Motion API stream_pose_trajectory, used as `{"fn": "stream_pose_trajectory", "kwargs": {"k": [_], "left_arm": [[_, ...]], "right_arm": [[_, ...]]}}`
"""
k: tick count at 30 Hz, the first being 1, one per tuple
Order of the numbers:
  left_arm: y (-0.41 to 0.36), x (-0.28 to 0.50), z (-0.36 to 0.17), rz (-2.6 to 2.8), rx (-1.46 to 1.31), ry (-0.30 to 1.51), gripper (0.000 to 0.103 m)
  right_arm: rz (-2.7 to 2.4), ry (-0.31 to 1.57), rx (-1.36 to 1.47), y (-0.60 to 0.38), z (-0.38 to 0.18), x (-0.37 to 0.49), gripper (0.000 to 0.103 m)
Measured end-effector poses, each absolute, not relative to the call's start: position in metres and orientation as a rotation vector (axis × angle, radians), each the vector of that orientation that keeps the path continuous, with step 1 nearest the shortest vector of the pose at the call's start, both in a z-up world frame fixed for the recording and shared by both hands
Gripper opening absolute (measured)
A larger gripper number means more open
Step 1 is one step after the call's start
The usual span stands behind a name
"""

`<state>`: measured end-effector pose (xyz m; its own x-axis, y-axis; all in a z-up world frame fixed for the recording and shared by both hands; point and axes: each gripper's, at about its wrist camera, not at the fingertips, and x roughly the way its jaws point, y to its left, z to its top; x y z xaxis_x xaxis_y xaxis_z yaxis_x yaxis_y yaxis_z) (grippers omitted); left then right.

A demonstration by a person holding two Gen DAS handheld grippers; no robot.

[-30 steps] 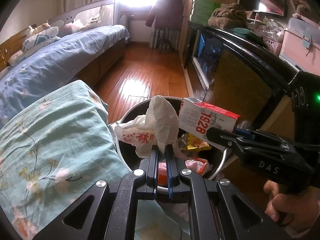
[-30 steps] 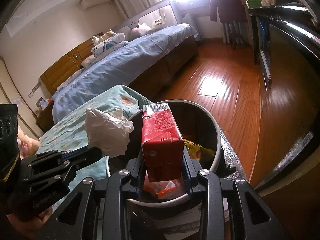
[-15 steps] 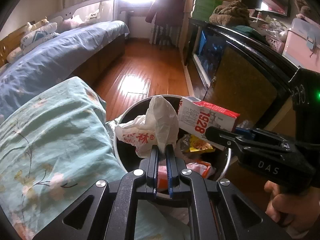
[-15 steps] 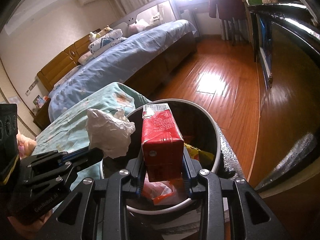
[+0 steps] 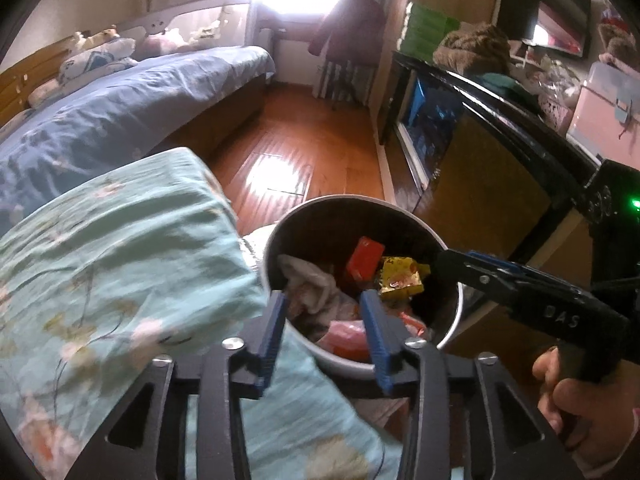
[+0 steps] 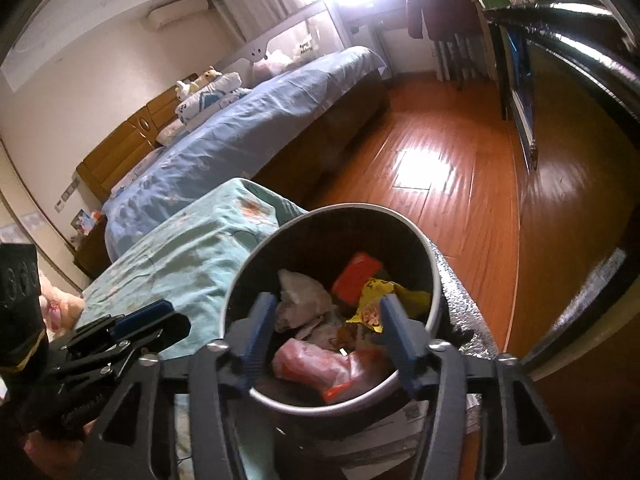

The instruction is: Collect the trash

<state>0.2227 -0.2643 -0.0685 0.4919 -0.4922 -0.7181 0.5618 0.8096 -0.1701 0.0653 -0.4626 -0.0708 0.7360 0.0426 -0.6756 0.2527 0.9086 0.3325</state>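
Landmark: round waste bin [image 5: 448, 332], dark inside, pale rim. Left of bin: teal floral quilt [image 5: 120, 272], touching its wall. Over bin's near rim: left gripper [image 5: 326, 300], jaws just opened, parted, nothing between them. Inside bin: crumpled white wrapper [image 6: 300, 300] at left, red carton [image 6: 356, 276] and yellow packet [image 6: 376, 304] right of it, pink bag [image 6: 312, 364] nearest. Right gripper [image 6: 328, 316], over the bin, jaws just opened wide, empty.

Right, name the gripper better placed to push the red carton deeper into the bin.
Right, probably. Both grippers' jaws have just opened, empty. The right gripper hangs over the bin with the red carton straight ahead; the left gripper sits beside the rim, over bedding.
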Motion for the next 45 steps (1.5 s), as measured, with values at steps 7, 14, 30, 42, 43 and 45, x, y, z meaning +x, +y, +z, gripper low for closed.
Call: {"fn": "stream_pose_trajectory", "kwargs": {"k": [7,14,30,42,43,45], "left_arm": [[-0.208,0.189,-0.061,-0.57,0.003,0.818,0.057],[-0.152,0.15,-0.054,-0.465,-0.037,0.787,0.068],[-0.085,0.049,-0.013,-0.221,-0.029,0.466,0.102],[-0.095,0.019,-0.023,-0.131,0.032,0.374,0.102],[-0.095,0.017,-0.023,-0.132,0.029,0.374,0.102],[-0.095,0.018,-0.022,-0.135,0.026,0.374,0.102]], "right_arm": [[-0.093,0.699,0.457,-0.432,-0.055,0.047,0.08],[-0.046,0.656,0.42,-0.386,-0.046,0.034,0.089],[-0.085,0.398,0.124,-0.309,0.004,0.01,0.103],[-0.071,0.397,0.098,-0.294,-0.012,0.016,0.103],[-0.069,0.395,0.099,-0.293,-0.011,0.015,0.103],[-0.068,0.389,0.097,-0.293,-0.01,0.015,0.103]]}}
